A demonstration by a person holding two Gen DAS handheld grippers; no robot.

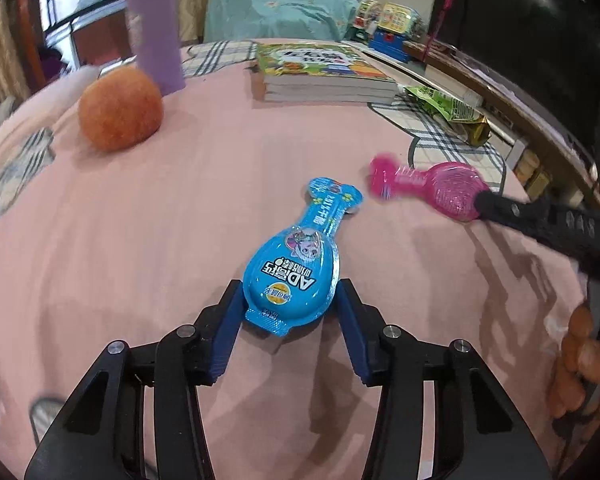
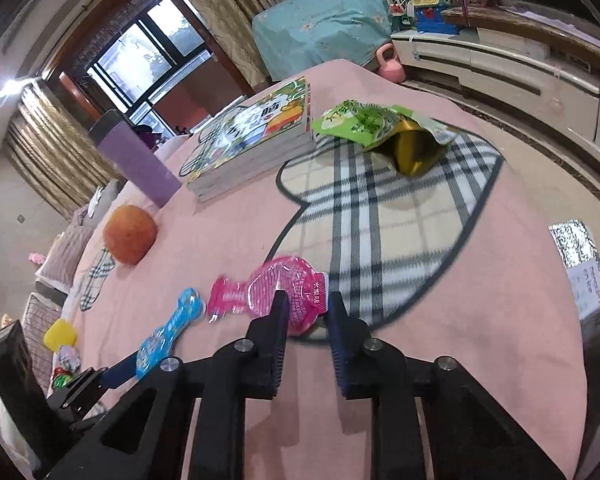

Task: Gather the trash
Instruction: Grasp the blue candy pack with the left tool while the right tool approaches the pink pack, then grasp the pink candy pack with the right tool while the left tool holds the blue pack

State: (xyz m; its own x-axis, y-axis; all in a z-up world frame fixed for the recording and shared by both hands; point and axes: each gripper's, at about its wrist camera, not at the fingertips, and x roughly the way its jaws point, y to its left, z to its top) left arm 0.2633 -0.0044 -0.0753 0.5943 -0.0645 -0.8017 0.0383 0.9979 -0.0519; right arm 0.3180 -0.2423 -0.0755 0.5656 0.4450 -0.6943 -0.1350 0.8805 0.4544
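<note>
A blue spoon-shaped snack wrapper (image 1: 292,268) lies on the pink tablecloth (image 1: 140,220), and my left gripper (image 1: 292,300) is shut on its wide end, one blue pad against each side. To its right, a pink wrapper (image 1: 440,192) of the same shape has its wide end pinched in my right gripper (image 1: 484,204). In the right wrist view, the right gripper (image 2: 306,308) has its fingers close together on the pink wrapper (image 2: 276,284). The blue wrapper (image 2: 168,336) and the left gripper (image 2: 116,372) show at lower left. An opened green snack bag (image 2: 364,124) lies further back on a plaid patch.
An orange fruit (image 1: 120,108), a purple bottle (image 1: 154,40) and a stack of books (image 1: 320,68) stand at the far side of the table. The table edge runs along the right, with a white cabinet (image 2: 500,68) beyond. A person's hand (image 1: 580,360) holds the right gripper.
</note>
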